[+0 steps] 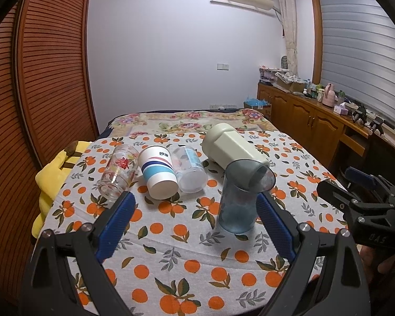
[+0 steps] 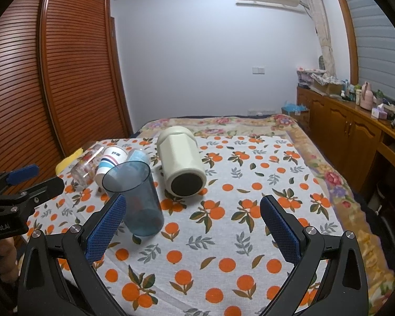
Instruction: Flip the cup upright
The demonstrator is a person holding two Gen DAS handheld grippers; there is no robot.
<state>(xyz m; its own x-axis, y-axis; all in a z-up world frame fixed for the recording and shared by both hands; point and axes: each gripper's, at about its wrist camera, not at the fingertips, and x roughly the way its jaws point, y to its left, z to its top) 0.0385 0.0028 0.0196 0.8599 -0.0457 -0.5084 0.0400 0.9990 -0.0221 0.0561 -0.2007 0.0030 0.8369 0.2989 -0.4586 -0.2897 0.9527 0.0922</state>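
A blue translucent cup [image 1: 239,197] stands upright on the orange-print cloth, also in the right wrist view [image 2: 138,200]. A cream cup [image 1: 229,143] lies on its side behind it, its dark base facing the right wrist camera [image 2: 183,164]. A flowered glass [image 1: 118,169], a striped paper cup [image 1: 158,172] and a clear cup [image 1: 189,168] lie on their sides at the left. My left gripper [image 1: 194,222] is open and empty, its right finger beside the blue cup. My right gripper [image 2: 192,227] is open and empty, its left finger next to the blue cup.
The cloth [image 2: 223,237] covers a surface on a flowered bed [image 2: 223,125]. A yellow cloth [image 1: 50,179] hangs at the left edge. A slatted wooden wardrobe [image 1: 47,65] stands left. A wooden cabinet [image 1: 308,115] with clutter runs along the right.
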